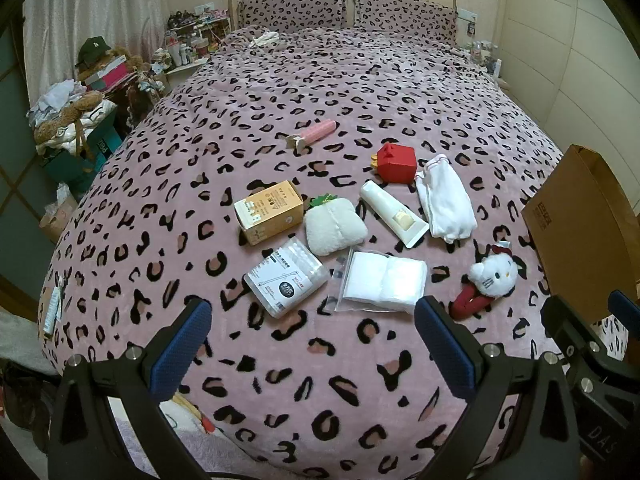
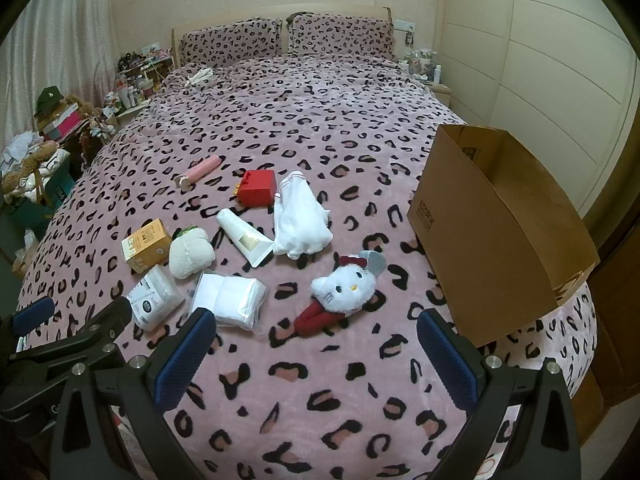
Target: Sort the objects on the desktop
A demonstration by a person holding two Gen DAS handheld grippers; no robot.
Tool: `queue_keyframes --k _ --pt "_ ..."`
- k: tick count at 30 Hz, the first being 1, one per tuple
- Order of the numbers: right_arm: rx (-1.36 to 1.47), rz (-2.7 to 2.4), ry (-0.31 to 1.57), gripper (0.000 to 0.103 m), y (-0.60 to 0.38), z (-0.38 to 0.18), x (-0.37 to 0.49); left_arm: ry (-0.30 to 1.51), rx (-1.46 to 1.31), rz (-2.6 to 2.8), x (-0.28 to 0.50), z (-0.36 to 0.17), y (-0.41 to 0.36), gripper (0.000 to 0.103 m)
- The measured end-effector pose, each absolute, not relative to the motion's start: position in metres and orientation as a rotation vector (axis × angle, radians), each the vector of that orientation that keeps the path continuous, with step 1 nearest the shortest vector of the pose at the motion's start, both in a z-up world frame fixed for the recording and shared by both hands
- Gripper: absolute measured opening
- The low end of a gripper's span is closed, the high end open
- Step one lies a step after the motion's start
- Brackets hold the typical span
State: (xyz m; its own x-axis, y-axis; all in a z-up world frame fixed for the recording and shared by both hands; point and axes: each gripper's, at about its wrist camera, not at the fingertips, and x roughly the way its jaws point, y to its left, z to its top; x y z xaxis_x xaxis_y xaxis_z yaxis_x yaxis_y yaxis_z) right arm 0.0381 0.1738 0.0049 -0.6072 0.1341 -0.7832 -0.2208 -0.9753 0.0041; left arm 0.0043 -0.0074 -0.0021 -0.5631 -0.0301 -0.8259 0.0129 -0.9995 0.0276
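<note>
Left of the cardboard box (image 2: 500, 216), the cat plush (image 2: 344, 286) and other clutter lie loose on the leopard blanket (image 2: 320, 380). My left gripper (image 1: 312, 344) and right gripper (image 2: 316, 348) hover spread wide, empty. Soft bedding may let the packet of cotton pads (image 2: 228, 298) slip when I pinch.

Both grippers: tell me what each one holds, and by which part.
Nothing is held. The left gripper and right gripper are both open over bare blanket, with the white cat plush and the other items lying untouched beyond them.
</note>
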Motion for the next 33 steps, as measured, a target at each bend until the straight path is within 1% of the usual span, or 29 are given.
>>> queue_keyframes --k 33 --pt "-1.276 2.648 0.15 0.103 0.1734 0.0053 0.0384 -0.036 1.458 -2.757 0.0041 -0.0022 -0.0069 0.102"
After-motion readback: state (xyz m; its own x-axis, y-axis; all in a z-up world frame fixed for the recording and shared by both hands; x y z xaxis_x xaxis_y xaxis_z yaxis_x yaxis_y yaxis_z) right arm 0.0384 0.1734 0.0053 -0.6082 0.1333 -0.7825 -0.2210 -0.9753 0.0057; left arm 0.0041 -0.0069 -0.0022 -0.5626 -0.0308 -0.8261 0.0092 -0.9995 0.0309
